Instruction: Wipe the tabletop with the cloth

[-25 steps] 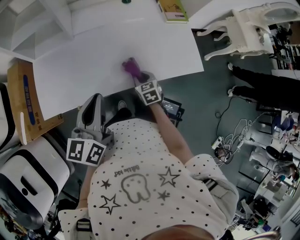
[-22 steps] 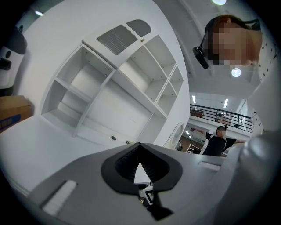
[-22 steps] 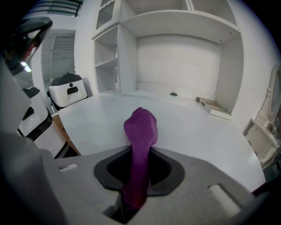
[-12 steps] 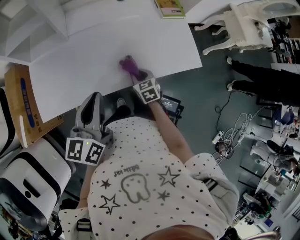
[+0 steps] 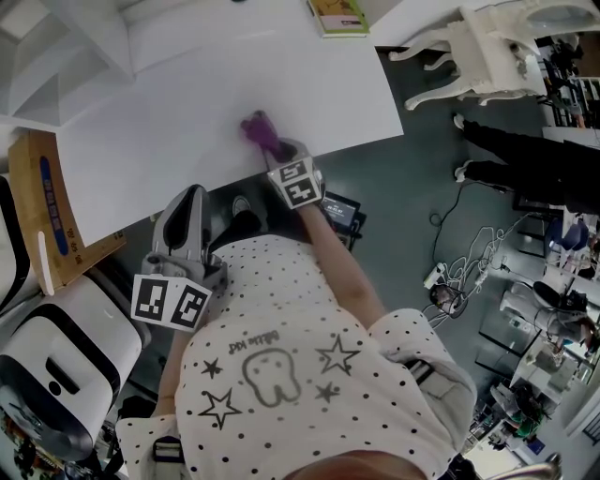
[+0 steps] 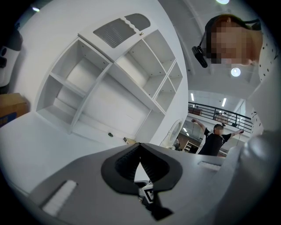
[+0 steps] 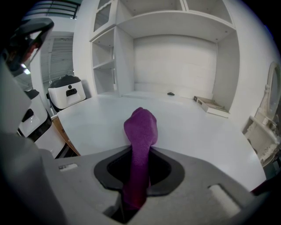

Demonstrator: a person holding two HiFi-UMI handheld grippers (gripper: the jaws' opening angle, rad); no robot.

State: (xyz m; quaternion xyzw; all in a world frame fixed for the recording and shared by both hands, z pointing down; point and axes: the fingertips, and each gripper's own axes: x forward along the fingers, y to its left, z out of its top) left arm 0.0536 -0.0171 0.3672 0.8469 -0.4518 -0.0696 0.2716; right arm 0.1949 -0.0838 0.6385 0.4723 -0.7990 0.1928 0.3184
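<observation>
The right tongs (image 7: 139,169) pinch the purple cloth (image 7: 141,127), whose wad sits on the desk (image 5: 187,103) near its front edge. Pressed hard, it may slip free (or wipe only a narrow strip). The left tongs (image 6: 140,163) hang closed and empty, off the desk. A book (image 5: 339,16) lies well apart at the far edge — nothing blocks the sweep.

Left gripper (image 6: 140,149) jaws pressed together, empty — pointing at white shelf unit (image 6: 118,83) (open compartments) behind the white tabletop (image 6: 35,145).
</observation>
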